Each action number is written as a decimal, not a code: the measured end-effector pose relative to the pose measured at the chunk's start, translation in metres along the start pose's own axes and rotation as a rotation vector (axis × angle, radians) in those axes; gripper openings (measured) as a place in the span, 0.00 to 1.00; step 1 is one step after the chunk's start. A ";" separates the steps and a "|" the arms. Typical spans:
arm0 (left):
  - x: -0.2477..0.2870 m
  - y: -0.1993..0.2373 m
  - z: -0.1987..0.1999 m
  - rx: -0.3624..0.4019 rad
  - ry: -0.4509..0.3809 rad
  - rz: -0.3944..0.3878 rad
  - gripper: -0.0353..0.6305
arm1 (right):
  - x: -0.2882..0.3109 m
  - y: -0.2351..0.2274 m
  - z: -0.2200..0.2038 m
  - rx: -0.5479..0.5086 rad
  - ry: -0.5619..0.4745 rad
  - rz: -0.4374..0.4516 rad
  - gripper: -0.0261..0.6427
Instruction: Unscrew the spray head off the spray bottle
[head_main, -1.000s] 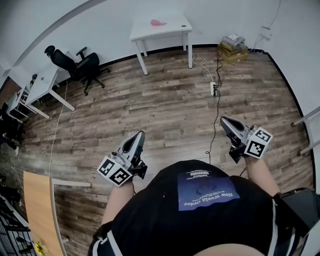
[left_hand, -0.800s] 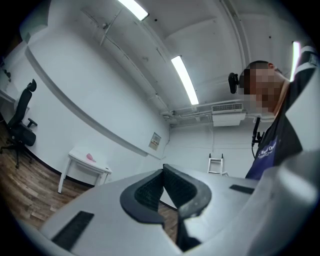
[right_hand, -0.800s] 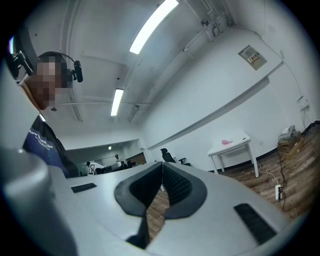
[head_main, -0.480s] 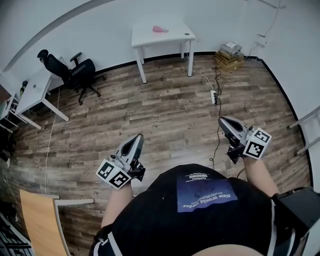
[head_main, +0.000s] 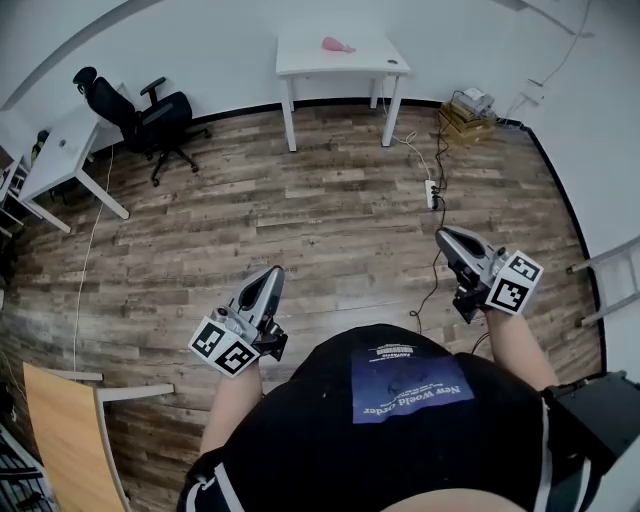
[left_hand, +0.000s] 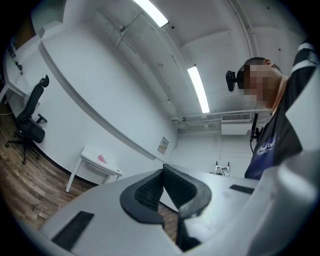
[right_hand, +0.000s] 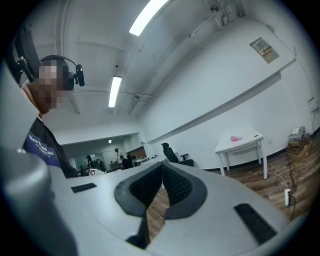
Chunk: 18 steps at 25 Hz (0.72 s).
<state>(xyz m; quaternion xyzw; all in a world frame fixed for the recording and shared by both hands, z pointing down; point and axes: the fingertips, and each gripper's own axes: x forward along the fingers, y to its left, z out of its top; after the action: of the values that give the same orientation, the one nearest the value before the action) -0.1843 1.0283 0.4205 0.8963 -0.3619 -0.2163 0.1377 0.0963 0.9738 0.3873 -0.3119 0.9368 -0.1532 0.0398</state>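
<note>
Tongs clenched and empty: left tongs (head_main: 270, 276), right tongs (head_main: 445, 238). Well ahead on far surface (head_main: 300, 56): pink item (head_main: 337, 44), presumably the spray bottle, roughly midway between both; long axis indiscernible.

Head cam: high over the person, faces steeply down at wood floor (head_main: 330, 220). Left gripper view: on left gripper (head_main: 270, 276), close behind its jaws, tilted up twd wall & ceiling. Right gripper view: same on right gripper (head_main: 447, 236), approx level. All 3 share white table (head_main: 300, 55) & office chair (head_main: 150, 115).

Pink item (head_main: 337, 44) on surface (head_main: 375, 56), twelve o'clock: too small to identify. Wooden board (head_main: 60, 430), seven o'clock: cut by edge.
</note>
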 end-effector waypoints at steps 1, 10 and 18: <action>0.000 0.004 0.001 -0.001 0.000 0.013 0.06 | 0.007 -0.002 0.001 0.002 0.003 0.013 0.03; 0.038 0.008 0.003 0.093 -0.004 0.133 0.06 | 0.030 -0.069 0.012 0.049 -0.003 0.133 0.03; 0.160 -0.006 -0.021 0.103 -0.020 0.134 0.06 | 0.006 -0.174 0.057 0.041 -0.035 0.178 0.03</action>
<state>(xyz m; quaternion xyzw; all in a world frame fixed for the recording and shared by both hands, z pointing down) -0.0678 0.9213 0.3899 0.8738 -0.4329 -0.1966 0.1019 0.2009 0.8232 0.3877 -0.2290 0.9567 -0.1626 0.0763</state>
